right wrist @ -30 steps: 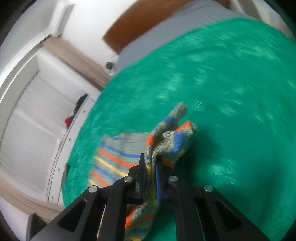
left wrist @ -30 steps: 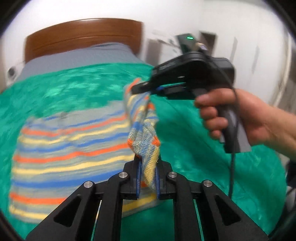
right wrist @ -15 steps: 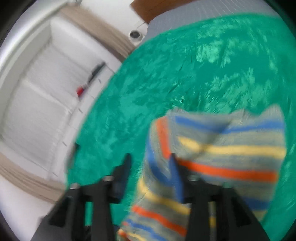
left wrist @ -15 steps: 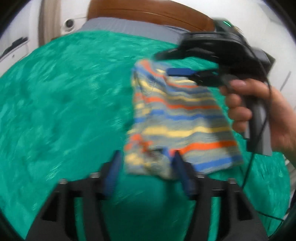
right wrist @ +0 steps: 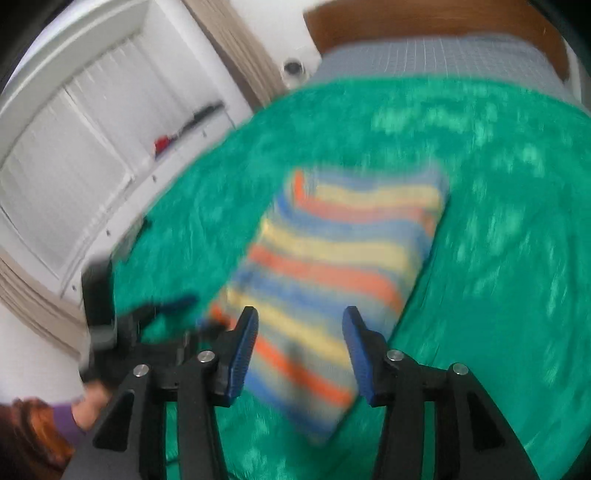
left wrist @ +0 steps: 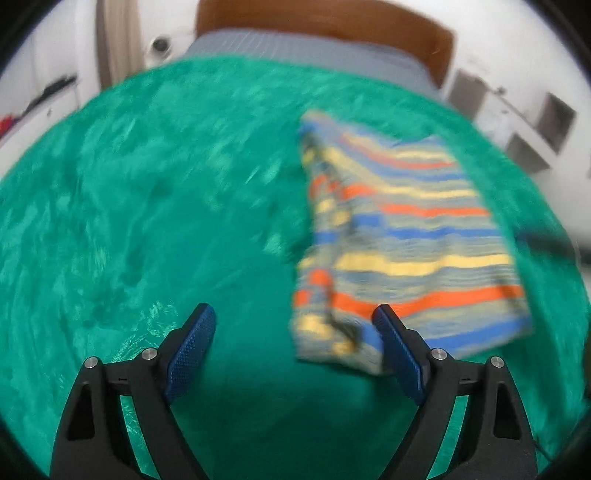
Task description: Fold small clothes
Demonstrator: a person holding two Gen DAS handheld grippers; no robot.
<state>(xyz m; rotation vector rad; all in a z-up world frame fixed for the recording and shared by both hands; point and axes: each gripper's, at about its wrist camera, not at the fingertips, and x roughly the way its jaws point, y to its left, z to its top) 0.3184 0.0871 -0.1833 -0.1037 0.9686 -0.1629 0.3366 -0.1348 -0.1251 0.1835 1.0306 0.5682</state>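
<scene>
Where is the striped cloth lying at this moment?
The striped cloth lies folded on the green blanket, right of centre in the left wrist view, with the wooden headboard beyond it.

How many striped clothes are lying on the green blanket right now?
1: the striped garment lies folded on the green blanket, right of centre in the left wrist view. More may lie outside view.

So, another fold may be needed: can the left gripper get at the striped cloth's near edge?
Probably yes: the left gripper is open, and the striped cloth lies flat on the green blanket, nothing between.
</scene>
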